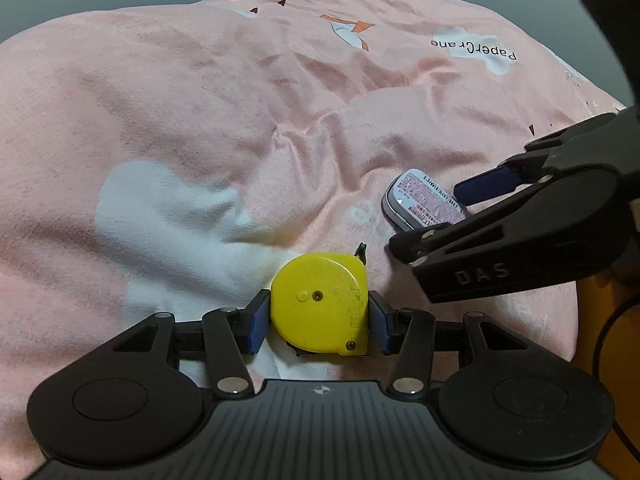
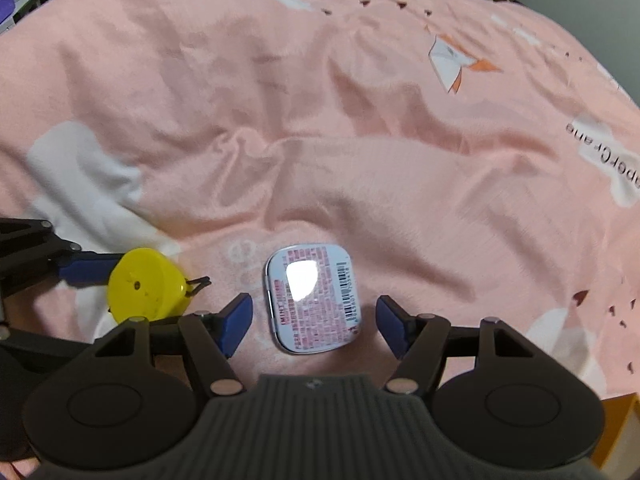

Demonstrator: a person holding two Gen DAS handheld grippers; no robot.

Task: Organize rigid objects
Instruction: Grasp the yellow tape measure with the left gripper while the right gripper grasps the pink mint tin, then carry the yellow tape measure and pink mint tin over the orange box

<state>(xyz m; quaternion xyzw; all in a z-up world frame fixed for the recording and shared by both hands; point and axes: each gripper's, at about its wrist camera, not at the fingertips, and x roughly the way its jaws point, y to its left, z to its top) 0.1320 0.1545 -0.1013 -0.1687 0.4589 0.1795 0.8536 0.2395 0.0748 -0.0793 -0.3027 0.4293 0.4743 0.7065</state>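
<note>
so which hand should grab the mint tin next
Right. The right gripper already has the mint tin between its open fingers, pads clear of it. The left gripper is clamped on the yellow tape measure.

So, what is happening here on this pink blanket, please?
A person works with two tools over a pink blanket. The left hand-held gripper is shut on a yellow tape measure, its blue pads pressing both sides. The right hand-held gripper is open around a small mint tin that lies flat on the blanket, label up; its pads do not touch the tin yet. The two objects sit close together near the blanket's front edge.
</note>
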